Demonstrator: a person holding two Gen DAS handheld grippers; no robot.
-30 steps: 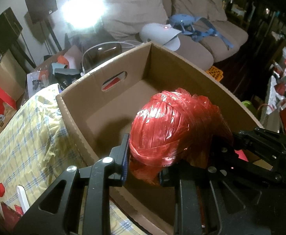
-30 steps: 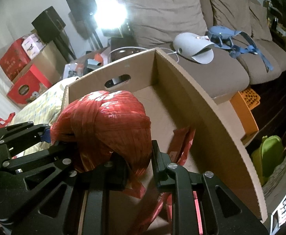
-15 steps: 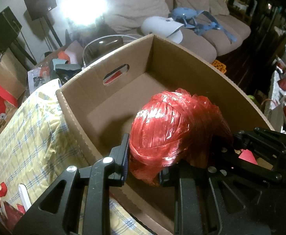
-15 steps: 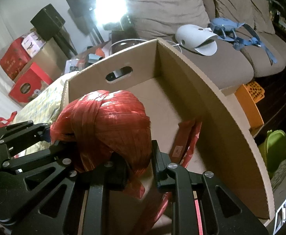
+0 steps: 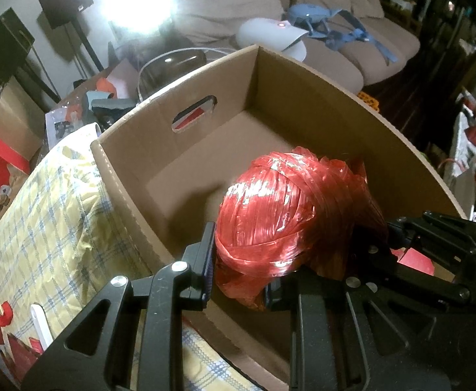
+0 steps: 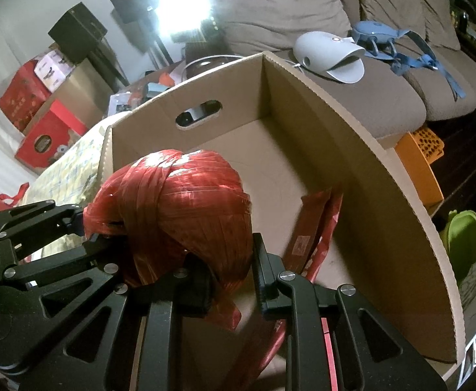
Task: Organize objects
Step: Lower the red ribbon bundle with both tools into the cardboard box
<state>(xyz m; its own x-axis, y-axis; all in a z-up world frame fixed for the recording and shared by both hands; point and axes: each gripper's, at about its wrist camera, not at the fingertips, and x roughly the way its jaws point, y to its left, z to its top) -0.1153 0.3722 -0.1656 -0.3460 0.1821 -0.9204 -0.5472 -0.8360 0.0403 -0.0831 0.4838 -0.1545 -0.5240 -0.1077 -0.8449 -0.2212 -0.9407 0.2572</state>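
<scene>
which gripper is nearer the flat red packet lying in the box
Right. The right gripper hangs just beside the flat red packet in the cardboard box. The left gripper grips the red twine ball from the far side.

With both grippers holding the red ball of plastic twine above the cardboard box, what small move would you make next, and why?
Probably lower it a little into the cardboard box. The left gripper and right gripper both clamp the red twine ball, which hangs inside the rim but above the bare floor. A flat red packet lies to the right, so set it down left of that.
</scene>
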